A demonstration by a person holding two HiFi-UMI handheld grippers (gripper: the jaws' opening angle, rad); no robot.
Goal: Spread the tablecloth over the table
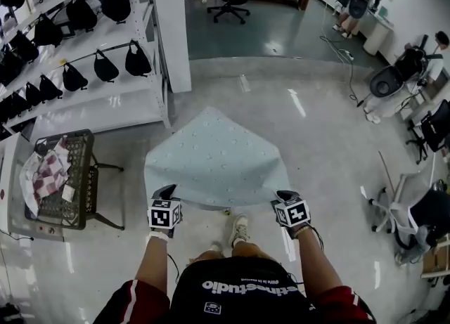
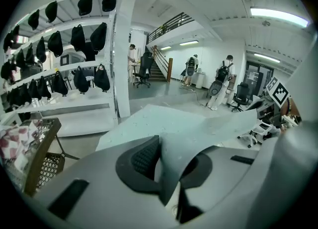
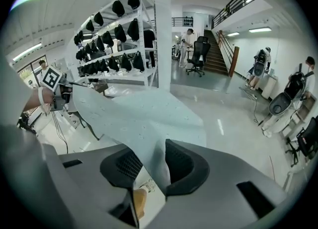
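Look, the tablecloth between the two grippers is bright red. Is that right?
No, the colour is wrong. The tablecloth between the left gripper and the right gripper is pale blue, not bright red; the head view shows it.

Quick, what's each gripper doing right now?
Left gripper: closed on the tablecloth.
Right gripper: open, tablecloth loose between its jaws.
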